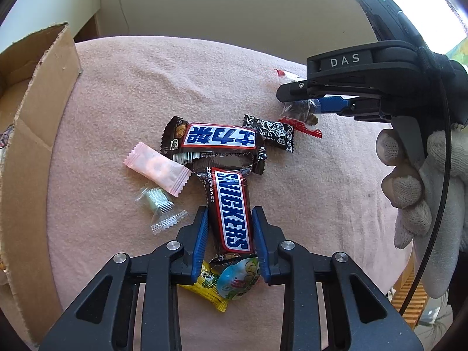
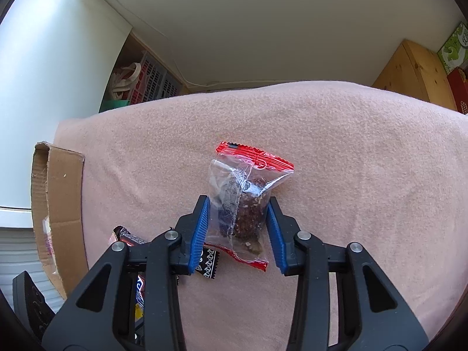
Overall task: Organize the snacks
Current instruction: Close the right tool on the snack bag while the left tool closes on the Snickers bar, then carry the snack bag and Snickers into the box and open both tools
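A Snickers bar [image 1: 234, 225] lies lengthwise on the pink cloth [image 1: 140, 87] between the blue pads of my left gripper [image 1: 229, 209], which press on its two sides. Its far end rests against a second Snickers bar [image 1: 216, 139] lying crosswise. My right gripper [image 2: 238, 199] is shut on a clear bag with red edges [image 2: 242, 184] holding dark brown pieces. That bag [image 1: 301, 114] and the right gripper [image 1: 295, 102] also show at the right of the left wrist view, held by a white-gloved hand [image 1: 415, 181].
Around the bars lie a pink packet [image 1: 158, 168], a clear-wrapped candy [image 1: 159, 204], a black patterned candy [image 1: 272, 133], a yellow packet [image 1: 207, 286] and a round colourful candy [image 1: 238, 278]. An open cardboard box [image 1: 32, 146] stands at the cloth's left edge.
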